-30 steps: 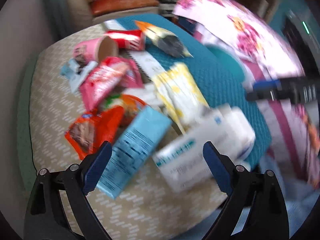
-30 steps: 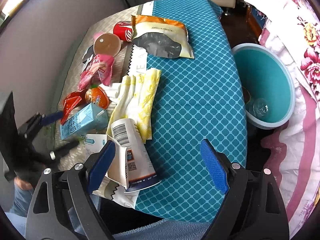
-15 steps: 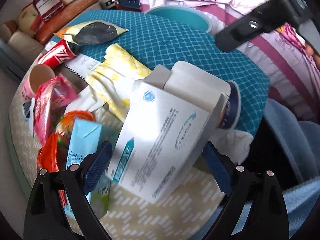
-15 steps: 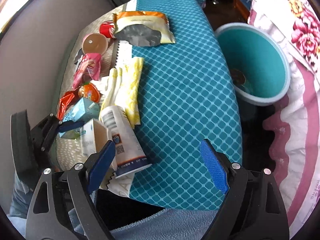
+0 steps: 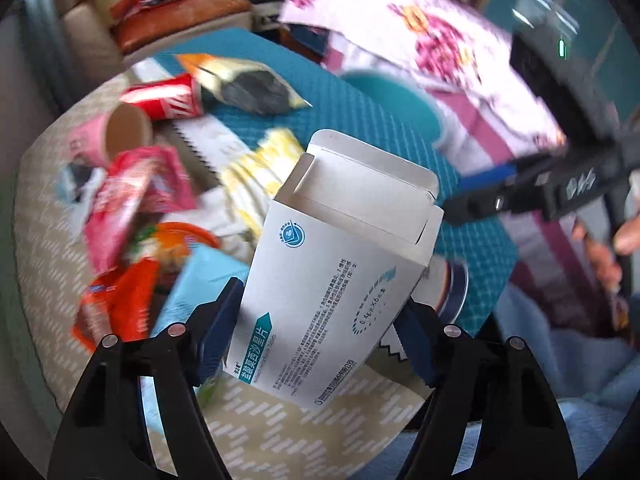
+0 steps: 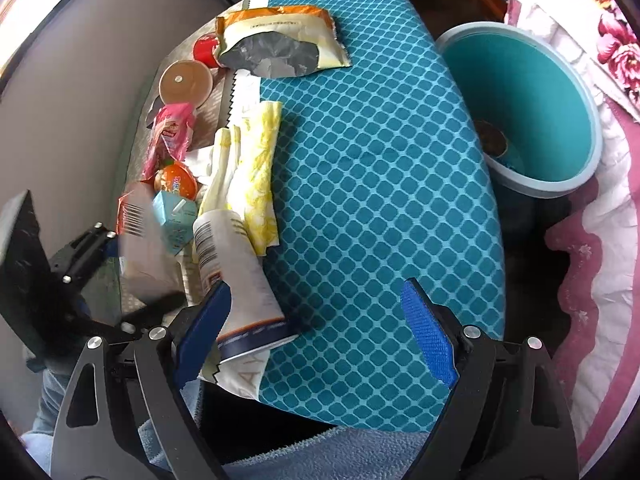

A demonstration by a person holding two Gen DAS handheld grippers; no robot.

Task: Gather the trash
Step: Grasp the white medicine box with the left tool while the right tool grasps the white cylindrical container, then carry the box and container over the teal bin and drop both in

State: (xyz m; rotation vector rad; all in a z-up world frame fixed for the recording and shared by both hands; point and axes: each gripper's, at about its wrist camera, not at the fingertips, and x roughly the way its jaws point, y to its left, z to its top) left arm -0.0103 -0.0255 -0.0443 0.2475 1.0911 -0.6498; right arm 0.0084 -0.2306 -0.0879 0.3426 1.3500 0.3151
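A heap of trash lies on the left of the teal-clothed table (image 6: 380, 160). A white medicine box (image 5: 320, 260) with open flaps stands tilted between the blue pads of my left gripper (image 5: 320, 300). Its jaws are closing and both pads touch the box's sides. In the right wrist view this box (image 6: 140, 248) is a blur above the heap. My right gripper (image 6: 316, 292) hangs open over the table's near edge, nothing between its fingers. A fallen white paper cup (image 6: 236, 272) lies against its left finger. A teal bin (image 6: 520, 184) stands on the floor right of the table.
The heap holds a chip bag (image 6: 280, 44), a red can (image 5: 164, 98), a pink cup (image 5: 108, 136), a pink wrapper (image 5: 128, 196), a light blue carton (image 6: 176, 216), a yellow-white wrapper (image 6: 256, 160) and a red wrapper (image 5: 116, 308). Flowered bedding (image 6: 600, 240) lies beyond the bin.
My left gripper's jaws have narrowed onto the white box, which now stands tilted up from the heap. The right gripper has sunk closer to the table beside the paper cup.
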